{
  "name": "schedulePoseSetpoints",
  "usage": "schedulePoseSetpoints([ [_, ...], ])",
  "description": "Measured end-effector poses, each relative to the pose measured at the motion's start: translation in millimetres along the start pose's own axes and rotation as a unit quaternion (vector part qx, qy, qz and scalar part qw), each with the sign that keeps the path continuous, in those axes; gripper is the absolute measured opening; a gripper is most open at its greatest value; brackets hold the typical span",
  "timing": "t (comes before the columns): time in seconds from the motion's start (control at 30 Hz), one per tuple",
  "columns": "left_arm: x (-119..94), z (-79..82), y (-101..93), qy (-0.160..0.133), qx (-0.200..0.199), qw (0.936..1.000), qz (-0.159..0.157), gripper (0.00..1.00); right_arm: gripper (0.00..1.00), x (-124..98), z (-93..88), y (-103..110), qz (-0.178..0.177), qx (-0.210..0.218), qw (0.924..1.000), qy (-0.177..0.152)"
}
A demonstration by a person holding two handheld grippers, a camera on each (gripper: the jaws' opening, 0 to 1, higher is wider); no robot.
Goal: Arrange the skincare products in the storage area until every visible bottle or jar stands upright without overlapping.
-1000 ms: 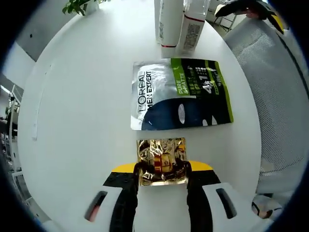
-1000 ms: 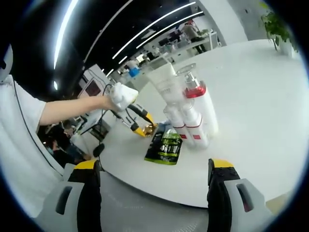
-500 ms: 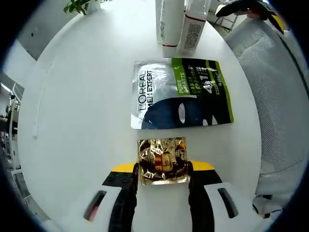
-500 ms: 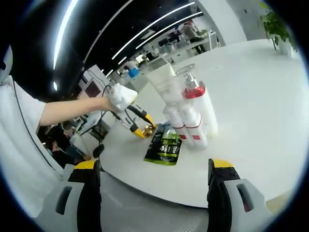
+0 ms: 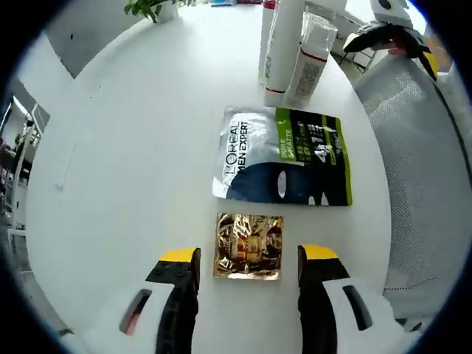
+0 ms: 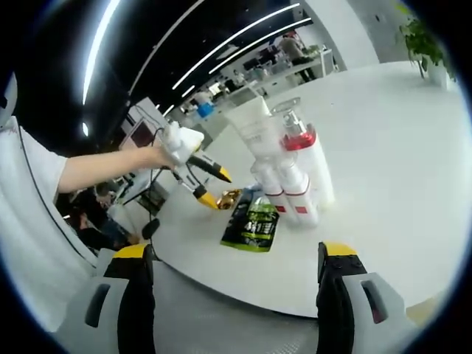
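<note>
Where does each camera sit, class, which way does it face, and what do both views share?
Left gripper view: rides the left claw, looking down on the white table; its open jaws straddle the gold sachet.
Right gripper view: rides the right claw beside the table edge, looking across; its open jaws show, plus the person's arm.
Shared: the green mask packet, the white bottles, the gold sachet.

The left gripper [image 5: 247,269] has its jaws spread wide, the two yellow-tipped ends well apart with nothing clamped between them. In the right gripper view the same tool [image 6: 209,185] shows at the left, held in the person's hand [image 6: 168,153], with a bare forearm [image 6: 103,171] and a white sleeve [image 6: 29,166] behind it. The right gripper [image 6: 237,273] has its jaws parted to their full width and grips nothing.
</note>
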State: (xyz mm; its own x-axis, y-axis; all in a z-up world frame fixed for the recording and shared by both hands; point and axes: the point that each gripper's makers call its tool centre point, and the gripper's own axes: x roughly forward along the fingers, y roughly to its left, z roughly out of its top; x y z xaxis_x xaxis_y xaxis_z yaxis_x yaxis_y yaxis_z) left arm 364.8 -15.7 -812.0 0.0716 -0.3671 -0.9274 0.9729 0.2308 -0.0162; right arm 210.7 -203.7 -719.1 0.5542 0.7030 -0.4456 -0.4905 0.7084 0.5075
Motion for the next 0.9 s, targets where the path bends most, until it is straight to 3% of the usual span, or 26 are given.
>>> schedulePoseSetpoints([
  [0.2, -9, -17.2, -3.9, -0.028, -0.065, 0.9975, 0.010, 0.62, 0.93, 0, -0.5, 1, 0.002, -0.003, 1.0000, 0.001],
  [0.33, -24, -26.4, -11.8, -0.047, -0.111, 0.9923, 0.027, 0.66, 0.93, 0, -1.7, 1, 0.002, -0.009, 0.9999, 0.005],
  [0.4, -31, -27.4, -16.3, -0.072, -0.138, 0.9872, 0.034, 0.69, 0.94, 0, -1.8, 1, 0.001, -0.012, 0.9999, 0.006],
  [0.57, -43, -32.6, -28.2, -0.138, -0.220, 0.9651, 0.034, 0.77, 0.97, 0, -1.2, -2, -0.006, -0.015, 0.9999, 0.004],
  [0.7, -52, -43.3, -50.1, -0.149, -0.249, 0.9561, 0.042, 0.80, 0.99, 0, -1.4, -2, -0.006, -0.018, 0.9998, 0.005],
  [0.9, -65, -45.2, -83.6, -0.226, -0.341, 0.9115, 0.043, 0.88, 1.00, 0, -1.9, -3, -0.007, -0.024, 0.9997, 0.007],
])
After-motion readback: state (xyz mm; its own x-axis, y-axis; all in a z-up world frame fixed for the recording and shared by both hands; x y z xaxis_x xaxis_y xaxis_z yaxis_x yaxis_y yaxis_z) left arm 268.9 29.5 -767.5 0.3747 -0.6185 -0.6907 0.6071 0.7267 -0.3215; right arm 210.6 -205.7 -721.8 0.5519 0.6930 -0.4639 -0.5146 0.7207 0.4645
